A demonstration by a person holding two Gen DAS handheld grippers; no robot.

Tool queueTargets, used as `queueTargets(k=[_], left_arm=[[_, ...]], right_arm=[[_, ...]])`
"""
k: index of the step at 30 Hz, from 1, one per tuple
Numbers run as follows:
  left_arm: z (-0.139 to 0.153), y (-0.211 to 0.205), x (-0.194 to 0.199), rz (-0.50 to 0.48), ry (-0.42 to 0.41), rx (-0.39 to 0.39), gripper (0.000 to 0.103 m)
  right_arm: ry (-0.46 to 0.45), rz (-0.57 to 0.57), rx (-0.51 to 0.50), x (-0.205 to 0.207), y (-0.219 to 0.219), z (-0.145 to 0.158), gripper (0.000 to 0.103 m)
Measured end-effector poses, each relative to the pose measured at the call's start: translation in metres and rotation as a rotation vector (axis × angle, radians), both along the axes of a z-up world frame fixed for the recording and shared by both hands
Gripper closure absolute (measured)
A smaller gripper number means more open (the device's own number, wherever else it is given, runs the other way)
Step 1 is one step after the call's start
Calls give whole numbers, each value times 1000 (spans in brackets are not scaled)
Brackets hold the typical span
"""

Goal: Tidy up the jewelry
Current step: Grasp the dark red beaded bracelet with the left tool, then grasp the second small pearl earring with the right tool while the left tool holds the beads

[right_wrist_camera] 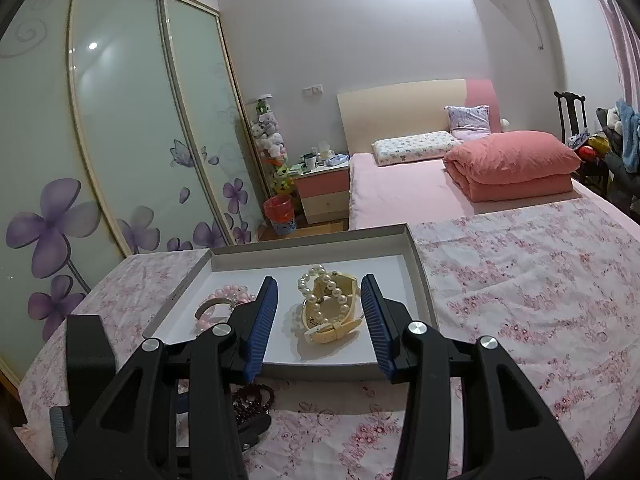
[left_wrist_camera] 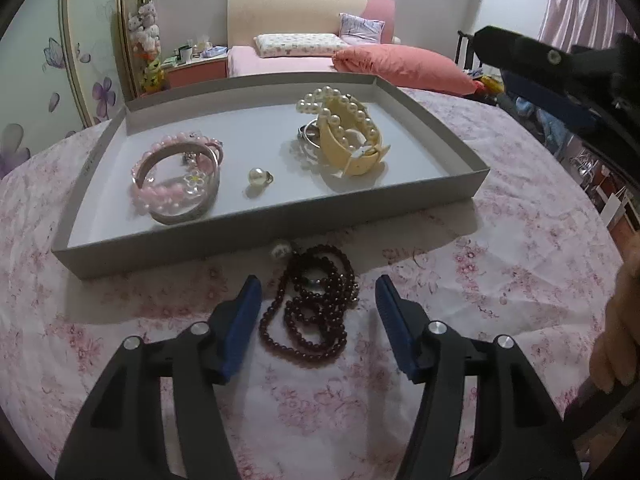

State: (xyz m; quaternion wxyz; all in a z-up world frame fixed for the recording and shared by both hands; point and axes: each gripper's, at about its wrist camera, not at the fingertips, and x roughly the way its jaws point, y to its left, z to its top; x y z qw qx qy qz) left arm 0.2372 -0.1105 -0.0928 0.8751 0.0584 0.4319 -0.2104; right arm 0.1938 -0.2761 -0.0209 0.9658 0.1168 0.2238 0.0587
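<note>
left gripper (left_wrist_camera: pixel 316 292) wide open, holding nothing, blue pads either side of the dark red bead necklace (left_wrist_camera: pixel 316 312). necklace lies coiled on the floral bedspread (left_wrist_camera: pixel 500 280), just outside the near wall of the grey tray (left_wrist_camera: pixel 280 232), a small white bead (left_wrist_camera: pixel 279 251) at its far end almost touching that wall. can't tell if the pads touch the cloth.

right gripper (right_wrist_camera: pixel 320 300) also wide open and empty, held above the tray's near edge (right_wrist_camera: pixel 320 372), lined up on the cream watch (right_wrist_camera: pixel 332 320).

in the tray: pink bead bracelets with a silver bangle (left_wrist_camera: pixel 176 184) toward the left end, loose pearl pendant (left_wrist_camera: pixel 258 177) near the middle, cream watch (left_wrist_camera: pixel 356 144) with a pearl bracelet (left_wrist_camera: pixel 340 112) draped over it and a silver ring-like piece (left_wrist_camera: pixel 306 134) tucked against it toward the right end.

tray sits on the bedspread near the bed's left edge, wardrobe (right_wrist_camera: pixel 120 120) beyond.
</note>
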Motion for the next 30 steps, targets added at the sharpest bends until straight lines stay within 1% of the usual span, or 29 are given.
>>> queueTargets(k=[3,4,5,6,8,9,11,15,19,27,30], left_arm=[[-2,-9,0,0,-5,34,44],[-2,-11,-1,2,-10,50,47],[-3,-13,-2,10,-20,72,58],[-2,-14,-3,15,-26,82,64],[-1,-13,-4,16,-25,78,86],[0,-12,-4,17,-27,81,87],[0,-10,-7,19,-36,86,92],[1,3,-9,35,-31,76,94],[2,27,-9,72,-31,74,94],[6,84,2,200,-27,75,94],[7,99,7,244,-23,71,94]], right_arm=[[7,-1,4,1,0,-3,58],[9,-1,6,1,0,-3,58],[11,0,7,1,0,-4,58],[12,0,7,1,-1,-5,58],[14,1,9,1,-1,-6,58],[15,1,10,1,0,-6,58],[17,3,10,1,1,-6,58],[22,14,3,-1,6,-6,58],[32,31,-2,-2,11,-9,58],[94,106,-13,-1,32,-22,59],[126,139,-32,1,44,-28,63]])
